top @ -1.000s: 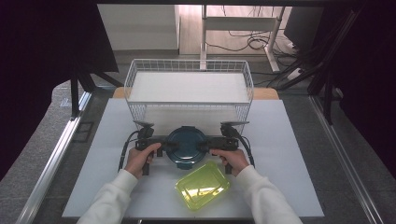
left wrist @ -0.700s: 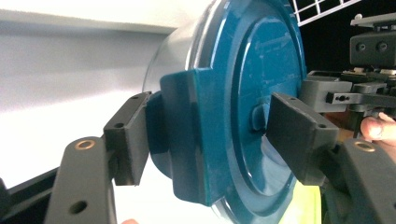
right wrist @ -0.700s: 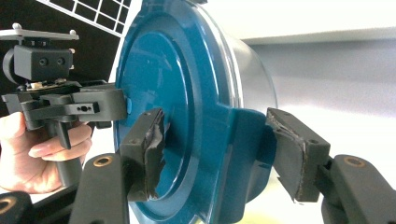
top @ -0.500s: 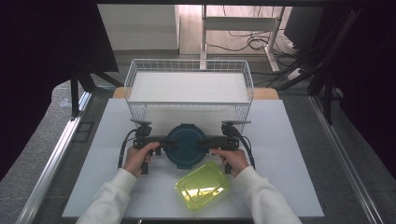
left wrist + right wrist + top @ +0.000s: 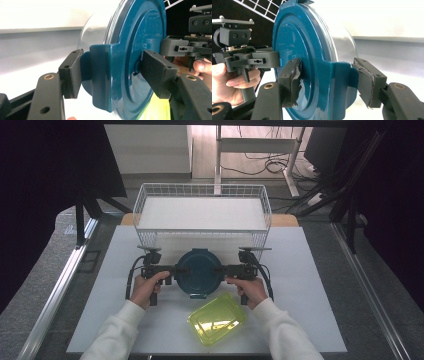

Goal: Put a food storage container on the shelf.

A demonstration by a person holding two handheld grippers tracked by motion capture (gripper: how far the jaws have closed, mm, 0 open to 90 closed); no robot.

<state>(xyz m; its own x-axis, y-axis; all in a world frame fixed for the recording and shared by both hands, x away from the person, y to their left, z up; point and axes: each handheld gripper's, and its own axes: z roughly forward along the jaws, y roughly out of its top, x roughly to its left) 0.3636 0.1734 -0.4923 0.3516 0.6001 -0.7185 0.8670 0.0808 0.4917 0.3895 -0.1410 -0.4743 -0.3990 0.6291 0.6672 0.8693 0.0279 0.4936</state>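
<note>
Lying nearest the person, a yellow-green lid (image 5: 217, 319) rests on the table (image 5: 320, 285). Just beyond it, the left gripper (image 5: 169, 269) and right gripper (image 5: 226, 269), jaws just closing, clamp opposite side tabs of a blue-lidded clear container (image 5: 199, 271); its contents I cannot tell. Farther back stands a wire basket (image 5: 202, 190).

The wire basket (image 5: 202, 215) stands just behind the teal-lidded container (image 5: 199, 272), closing off the far side. The yellow-green lid (image 5: 217, 320) lies just in front of it, toward the person's right. Bare white table (image 5: 320, 285) lies open at both outer sides.
</note>
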